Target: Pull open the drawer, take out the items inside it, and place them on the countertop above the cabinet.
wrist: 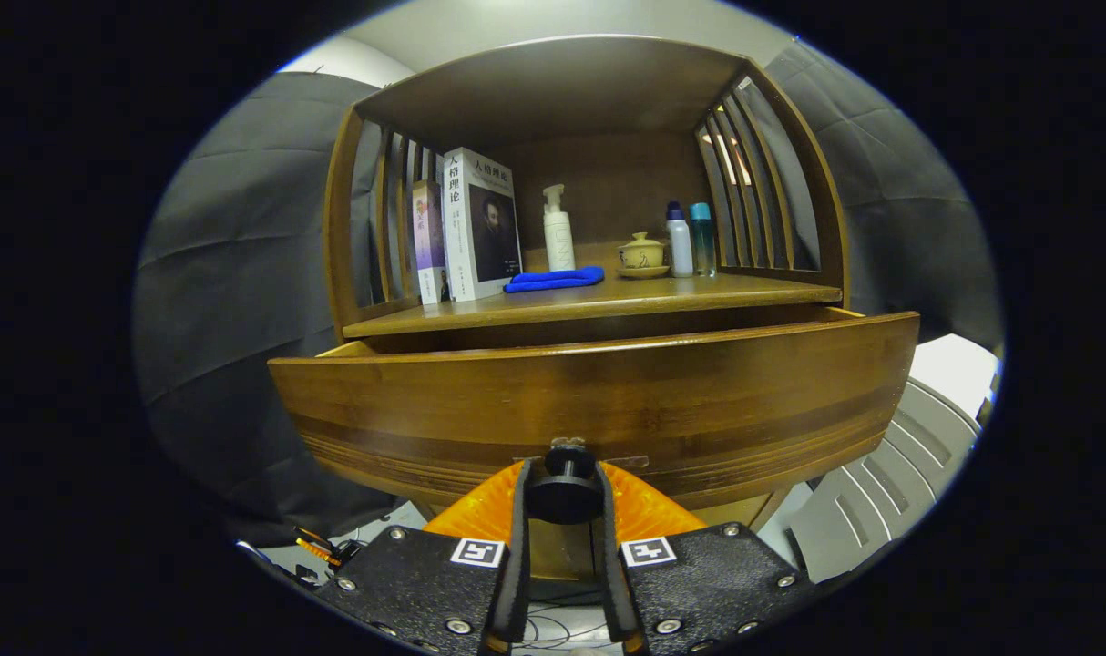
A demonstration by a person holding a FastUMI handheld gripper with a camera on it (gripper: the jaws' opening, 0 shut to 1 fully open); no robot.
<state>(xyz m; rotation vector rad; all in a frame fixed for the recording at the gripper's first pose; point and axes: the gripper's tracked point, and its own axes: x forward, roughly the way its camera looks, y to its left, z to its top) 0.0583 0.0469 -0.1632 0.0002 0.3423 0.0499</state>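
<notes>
The wooden drawer of the cabinet stands pulled out toward me, its broad front panel just ahead of the fingers. Its inside is hidden behind that panel. A round black knob sticks out from the panel's lower middle. My gripper is shut on this knob, with one orange-and-black finger pressing on each side. Above the drawer lies the countertop inside the open wooden cabinet.
On the countertop stand two books at the left, a folded blue cloth, a white pump bottle, a small lidded cup on a saucer and two bottles. A grey slatted surface lies at lower right.
</notes>
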